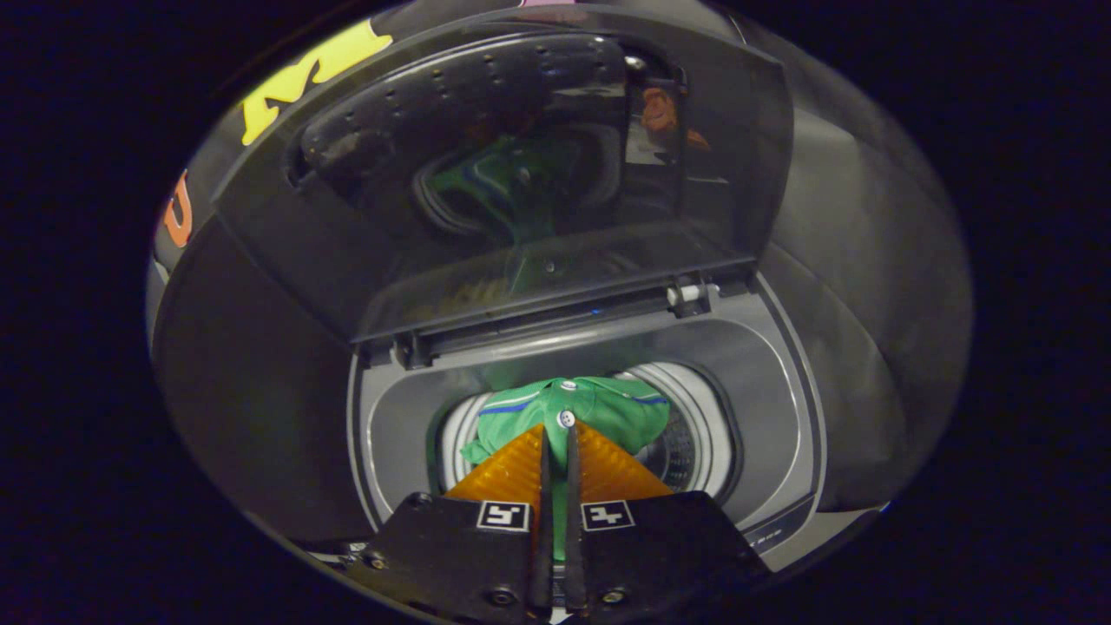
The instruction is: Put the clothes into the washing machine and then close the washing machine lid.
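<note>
A green garment (599,408) with a white button and blue-and-white trim hangs over the round drum opening (694,434) of the top-loading washing machine (764,382). My gripper (557,427) is shut on a fold of this green cloth, its two fingers nearly touching with fabric pinched between them, right above the drum. The machine's dark glass lid (521,174) stands raised behind the opening, and the green cloth is reflected in it.
The grey top deck of the machine (399,434) rings the drum. A white hinge piece (690,293) sits at the lid's lower right corner. The black booth wall (868,217) stands behind and to the sides.
</note>
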### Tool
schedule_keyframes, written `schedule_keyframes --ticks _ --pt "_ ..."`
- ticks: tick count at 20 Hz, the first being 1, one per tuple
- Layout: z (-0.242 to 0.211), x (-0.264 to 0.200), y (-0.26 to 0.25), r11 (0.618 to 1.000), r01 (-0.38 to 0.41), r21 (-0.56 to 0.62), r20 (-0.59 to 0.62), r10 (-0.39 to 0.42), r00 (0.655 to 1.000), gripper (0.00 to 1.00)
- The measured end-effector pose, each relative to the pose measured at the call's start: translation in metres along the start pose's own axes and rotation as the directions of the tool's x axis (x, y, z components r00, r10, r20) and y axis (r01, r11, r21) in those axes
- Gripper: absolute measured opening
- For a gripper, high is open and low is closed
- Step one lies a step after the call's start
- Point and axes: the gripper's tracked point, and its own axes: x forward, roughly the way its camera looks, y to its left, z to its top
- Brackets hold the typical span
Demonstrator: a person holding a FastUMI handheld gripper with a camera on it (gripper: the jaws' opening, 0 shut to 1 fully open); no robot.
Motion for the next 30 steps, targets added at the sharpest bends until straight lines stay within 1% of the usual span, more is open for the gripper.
schedule_keyframes --ticks 1,2,3,4,6,9,11,14,18,20,25,29,30 --pt "-0.004 0.001 0.0 1.0 -0.013 0.01 -0.009 0.013 1.0 0.11" --pt "-0.005 0.003 -0.001 1.0 -0.015 0.007 -0.019 0.015 1.0 0.17" --pt "-0.005 0.0 -0.004 1.0 -0.01 -0.006 -0.033 0.01 0.999 0.18" --pt "-0.006 -0.002 -0.005 1.0 -0.009 -0.025 -0.037 0.008 0.999 0.33" --pt "0.001 -0.015 -0.004 0.998 -0.006 -0.067 -0.011 0.005 1.0 0.36" --pt "0.018 -0.048 0.009 0.989 -0.03 -0.144 0.048 0.038 0.998 0.36" --pt "0.039 -0.078 0.021 0.981 -0.038 -0.188 0.115 0.06 0.992 0.36" --pt "0.083 -0.117 0.038 0.978 -0.042 -0.205 0.217 0.088 0.972 0.9" --pt "0.138 -0.151 0.055 0.974 -0.044 -0.223 0.353 0.123 0.928 0.91" --pt "0.162 -0.16 0.062 0.971 -0.038 -0.237 0.391 0.132 0.911 0.93" --pt "0.218 -0.15 0.077 0.962 -0.019 -0.271 0.441 0.142 0.886 0.93" --pt "0.244 -0.126 0.085 0.959 0.001 -0.282 0.462 0.135 0.876 0.93" --pt "0.246 -0.118 0.085 0.961 0.001 -0.277 0.459 0.131 0.879 0.93"
